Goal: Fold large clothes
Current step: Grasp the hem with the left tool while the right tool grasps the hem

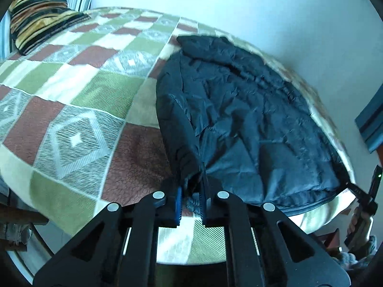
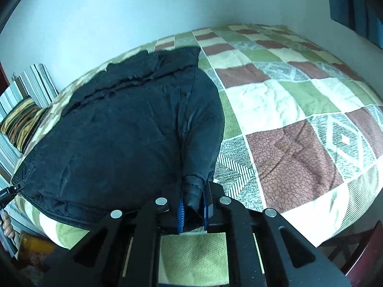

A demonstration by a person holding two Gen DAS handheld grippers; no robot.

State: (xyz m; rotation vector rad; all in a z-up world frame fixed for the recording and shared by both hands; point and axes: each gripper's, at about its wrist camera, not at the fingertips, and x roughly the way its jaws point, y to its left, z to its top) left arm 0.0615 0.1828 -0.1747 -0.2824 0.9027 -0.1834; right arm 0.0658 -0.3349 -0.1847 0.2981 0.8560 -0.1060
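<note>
A dark navy padded jacket [image 1: 251,110] lies spread on the patchwork bedspread [image 1: 79,91], its collar toward the wall. My left gripper [image 1: 191,198] is shut on the cuff end of the jacket's sleeve at its near left corner. In the right wrist view the same jacket [image 2: 115,138] fills the left half of the bed. My right gripper [image 2: 194,209] is shut on the other sleeve's cuff at the jacket's near right corner. Each gripper shows at the far edge of the other's view, the right one at the right edge of the left wrist view [image 1: 366,196].
A striped cushion [image 1: 40,16] lies at the head of the bed by the wall. The checked bedspread [image 2: 299,124] stretches right of the jacket. A white wall runs behind the bed. A dark wooden chair [image 2: 363,251] stands at the bed's near right corner.
</note>
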